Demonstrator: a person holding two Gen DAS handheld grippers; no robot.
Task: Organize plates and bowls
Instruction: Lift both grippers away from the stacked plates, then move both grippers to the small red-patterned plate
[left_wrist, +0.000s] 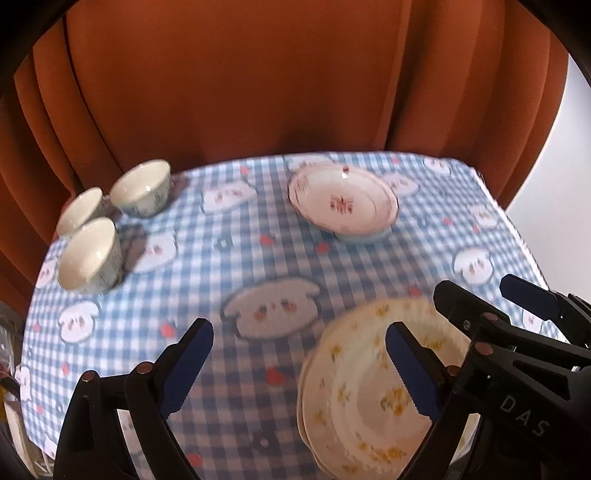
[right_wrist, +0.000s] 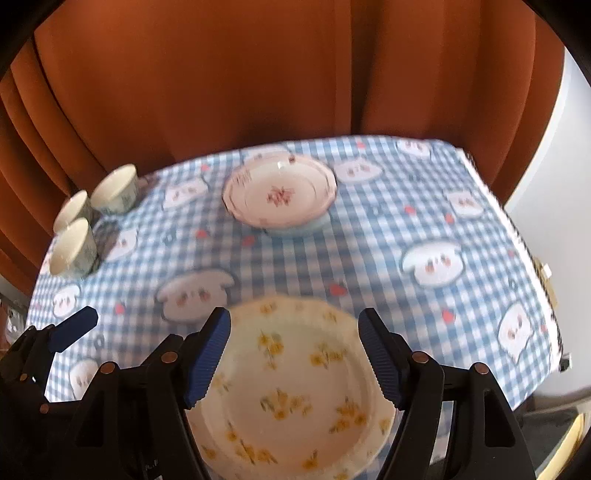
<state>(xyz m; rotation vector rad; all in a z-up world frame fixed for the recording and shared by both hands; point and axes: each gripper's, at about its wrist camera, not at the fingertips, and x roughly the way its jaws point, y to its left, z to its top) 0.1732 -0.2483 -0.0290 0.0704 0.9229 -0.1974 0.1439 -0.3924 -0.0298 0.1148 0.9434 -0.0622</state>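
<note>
An orange curtain (left_wrist: 240, 81) hangs in folds behind everything, and in front of it stands a table under a blue-and-white checked tablecloth (left_wrist: 258, 258) printed with cartoon puppies and small red hearts. At the near edge lies a stack of yellow-flowered plates (right_wrist: 295, 391); in the left wrist view it looks like two or three, one on another (the blur stops me counting). Toward the far middle of the cloth sits a pink-flowered plate (left_wrist: 343, 203), resting on something pale blue underneath that I can't make out, well apart from the yellow stack. Off at the far left corner, three small white bowls (left_wrist: 92, 254) with blue patterns on their sides huddle close together, upright, near the curtain.

The right gripper (right_wrist: 293, 354) hovers over the yellow stack with its blue-padded jaws spread wide, one to each side of the top plate and holding nothing. The left gripper (left_wrist: 299, 354) is likewise spread wide and empty, positioned over the cloth just to the left of the stack, with its right finger above the plates' left rim. Whether either touches the china, I can't tell.
</note>
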